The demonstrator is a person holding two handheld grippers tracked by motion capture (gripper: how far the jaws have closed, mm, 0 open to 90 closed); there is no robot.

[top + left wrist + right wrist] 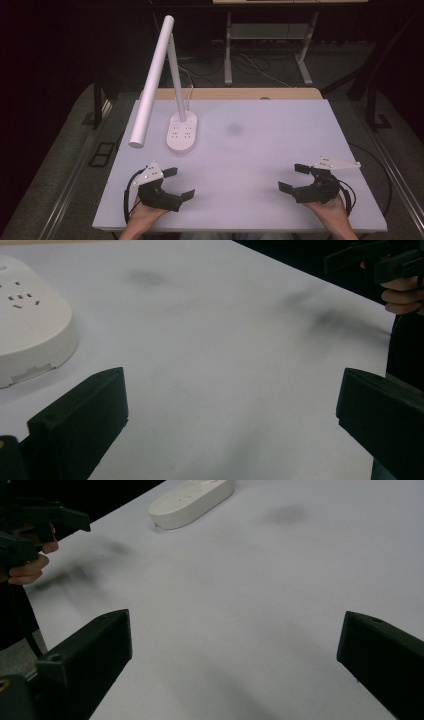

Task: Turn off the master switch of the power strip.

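A white desk lamp (152, 80) stands at the table's back left, its long tube head tilted down over an oval base (182, 131) that carries several socket slots. That base (30, 335) lies to the left in the left gripper view and far off as the base (192, 497) in the right gripper view. My left gripper (179, 183) rests near the front left edge, open and holding nothing. At the front right, my right gripper (293, 177) is open too, with bare tabletop between its jaws.
The white tabletop (250, 145) has a faint dark smudge (233, 129) near its middle. A wooden strip (235, 93) runs along its far edge. Beyond it stand grey table legs (228, 50) and cables on a dark floor.
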